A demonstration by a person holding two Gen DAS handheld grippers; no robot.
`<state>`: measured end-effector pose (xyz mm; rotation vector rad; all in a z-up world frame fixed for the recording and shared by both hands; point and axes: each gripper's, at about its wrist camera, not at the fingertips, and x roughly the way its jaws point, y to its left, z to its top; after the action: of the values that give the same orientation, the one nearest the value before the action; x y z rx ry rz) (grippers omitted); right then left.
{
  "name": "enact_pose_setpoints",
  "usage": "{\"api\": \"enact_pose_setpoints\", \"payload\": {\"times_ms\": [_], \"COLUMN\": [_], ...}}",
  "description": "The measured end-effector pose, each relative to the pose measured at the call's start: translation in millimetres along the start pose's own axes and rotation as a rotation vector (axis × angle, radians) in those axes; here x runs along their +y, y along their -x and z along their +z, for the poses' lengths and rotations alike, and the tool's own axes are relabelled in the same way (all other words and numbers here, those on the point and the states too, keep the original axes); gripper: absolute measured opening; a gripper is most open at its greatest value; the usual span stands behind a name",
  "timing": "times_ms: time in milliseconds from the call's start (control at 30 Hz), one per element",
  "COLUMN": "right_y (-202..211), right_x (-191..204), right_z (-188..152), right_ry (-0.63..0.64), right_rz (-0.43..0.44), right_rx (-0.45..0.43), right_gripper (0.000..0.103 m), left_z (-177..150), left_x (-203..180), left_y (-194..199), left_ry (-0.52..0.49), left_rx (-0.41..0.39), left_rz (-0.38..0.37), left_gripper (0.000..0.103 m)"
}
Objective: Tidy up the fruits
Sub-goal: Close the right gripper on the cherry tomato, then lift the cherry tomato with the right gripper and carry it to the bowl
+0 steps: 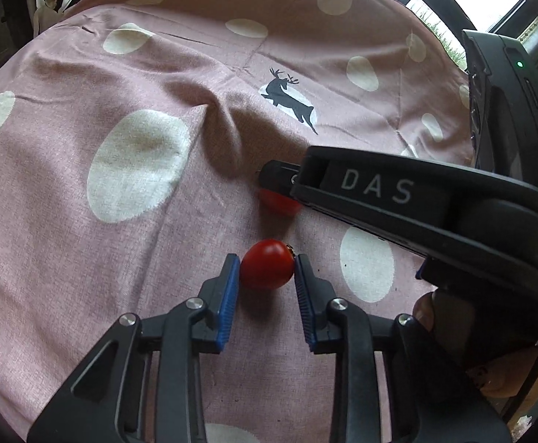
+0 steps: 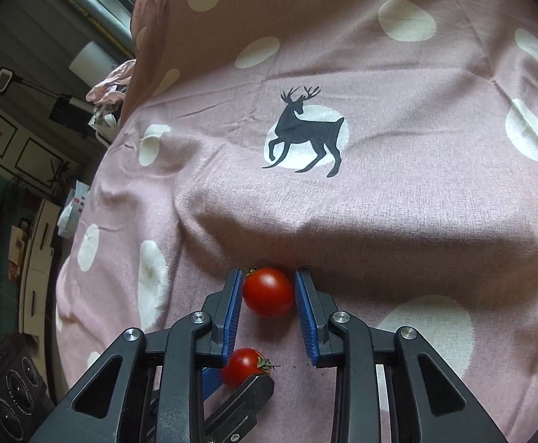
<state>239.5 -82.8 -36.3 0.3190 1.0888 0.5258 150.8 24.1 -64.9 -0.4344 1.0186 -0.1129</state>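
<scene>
- Two cherry tomatoes are seen on a pink cloth (image 1: pixel 66 192) printed with cream dots and a dark deer (image 2: pixel 306 129); each is framed by one hand-held gripper.
- In the left wrist view, the left gripper (image 1: pixel 267 267) is set around the near tomato (image 1: pixel 266 264). The blue pads appear to touch both its sides, so it is taken as pinched lightly, while it rests on the cloth.
- In the right wrist view, the right gripper (image 2: pixel 269 291) is set around the far tomato (image 2: pixel 269 291), just below a raised fold in the cloth. Its jaws are likewise closed onto the fruit's sides, with contact judged rather than certain.
- The two grippers are crossed closely: the right one's body (image 1: pixel 398 199) is laid just above and beside the left one's tips.
- Risks are judged as follows: smooth round fruit could be squeezed out forward or split by too firm a grip; a collision could be caused by lifting both tools together; loose cloth could be snagged.
- The near tomato is slightly oval, its long axis lying across the jaws, its stem end turned toward the right pad. In the right wrist view, the far tomato's stem end is turned up and left; it looks almost round.
- No bowl or container is visible.
</scene>
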Motion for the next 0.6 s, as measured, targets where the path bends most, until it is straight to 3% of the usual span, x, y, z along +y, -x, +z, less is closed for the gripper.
{"api": "enact_pose_setpoints", "payload": {"times_ms": [300, 600], "right_y": [24, 78], "right_x": [-3, -11], "right_z": [-9, -48], "right_ry": [-0.012, -0.04], "right_rz": [-0.006, -0.04], "right_rx": [-0.052, -0.159], "right_gripper": [0.03, 0.03], "left_z": [-1, -17], "left_x": [-4, -16], "left_y": [12, 39], "left_ry": [-0.03, -0.081], "left_rx": [-0.029, -0.082], "left_rz": [0.038, 0.039], "left_gripper": [0.029, 0.029]}}
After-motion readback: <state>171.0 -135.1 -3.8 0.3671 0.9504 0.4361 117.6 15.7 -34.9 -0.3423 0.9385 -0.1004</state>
